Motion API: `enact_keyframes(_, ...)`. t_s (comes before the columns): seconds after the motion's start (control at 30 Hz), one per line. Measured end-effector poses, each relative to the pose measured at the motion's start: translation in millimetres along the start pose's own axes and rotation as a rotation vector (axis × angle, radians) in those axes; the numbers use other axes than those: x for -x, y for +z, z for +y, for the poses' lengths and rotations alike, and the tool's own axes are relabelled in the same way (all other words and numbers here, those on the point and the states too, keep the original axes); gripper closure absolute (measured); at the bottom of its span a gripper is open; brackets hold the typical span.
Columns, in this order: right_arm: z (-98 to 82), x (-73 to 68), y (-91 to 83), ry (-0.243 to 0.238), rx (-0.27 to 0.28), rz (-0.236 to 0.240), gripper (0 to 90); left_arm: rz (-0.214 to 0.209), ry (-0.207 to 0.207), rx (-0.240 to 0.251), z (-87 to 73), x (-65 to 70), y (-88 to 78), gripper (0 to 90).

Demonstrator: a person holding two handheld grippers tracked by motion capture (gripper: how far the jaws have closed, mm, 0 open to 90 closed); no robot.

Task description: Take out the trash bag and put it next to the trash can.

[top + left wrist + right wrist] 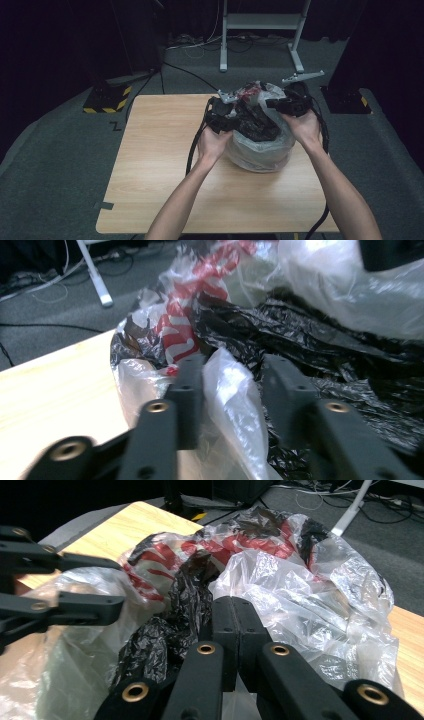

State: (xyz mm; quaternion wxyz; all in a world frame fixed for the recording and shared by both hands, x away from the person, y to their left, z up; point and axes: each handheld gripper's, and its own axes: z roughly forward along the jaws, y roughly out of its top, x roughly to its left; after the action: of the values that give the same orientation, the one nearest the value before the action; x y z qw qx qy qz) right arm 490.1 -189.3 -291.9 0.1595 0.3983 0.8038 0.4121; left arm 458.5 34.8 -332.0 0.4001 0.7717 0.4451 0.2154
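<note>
On the light wooden desk (150, 165) sits a clear plastic bag (260, 150) stuffed with crumpled black plastic film (257, 125), its rim seemingly pinched by the clenched right tool (235, 625), while the released left tool (232, 385) straddles a clear fold.

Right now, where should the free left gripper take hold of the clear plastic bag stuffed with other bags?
On the clear plastic bag, grip the loose upright fold of rim between the left hand-held gripper jaws, coming from the bag's left side. That fold is thin and stands free, while the bulging body gives nothing to pinch.
</note>
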Motion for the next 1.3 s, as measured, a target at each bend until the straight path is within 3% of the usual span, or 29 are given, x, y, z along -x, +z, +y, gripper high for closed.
enact_keyframes(0.1,0.3,-1.6,0.4,0.000,-0.001,0.011,89.9,-0.015,-0.008,-0.012,1.2,-2.1,2.8,76.2)
enact_keyframes(0.23,2.1,-5.4,2.0,-0.006,-0.003,0.026,89.9,-0.062,-0.023,0.016,2.6,-3.9,1.1,87.0)
enact_keyframes(0.43,7.2,-12.7,3.7,-0.014,0.004,0.063,89.9,-0.144,-0.016,0.105,8.7,2.2,-5.4,88.3)
enact_keyframes(0.57,10.6,-17.1,5.7,-0.012,0.005,0.082,89.9,-0.170,0.034,0.131,13.3,10.7,-5.1,87.9)
enact_keyframes(0.67,13.8,-19.0,6.1,-0.007,0.014,0.091,89.9,-0.174,0.064,0.138,15.1,17.4,-2.5,86.7)
enact_keyframes(0.83,18.1,-23.1,8.0,-0.008,0.017,0.106,89.8,-0.195,0.065,0.141,18.5,21.6,2.3,81.5)
enact_keyframes(1.0,18.6,-22.0,8.4,0.004,0.020,0.126,89.9,-0.208,0.063,0.149,18.3,22.3,6.8,64.1)
enact_keyframes(1.17,18.0,-23.8,9.0,0.014,0.013,0.158,89.9,-0.174,0.076,0.150,19.4,27.3,12.0,51.6)
enact_keyframes(1.3,18.4,-26.2,9.8,0.012,0.008,0.168,89.8,-0.143,0.080,0.159,21.1,29.3,15.4,57.0)
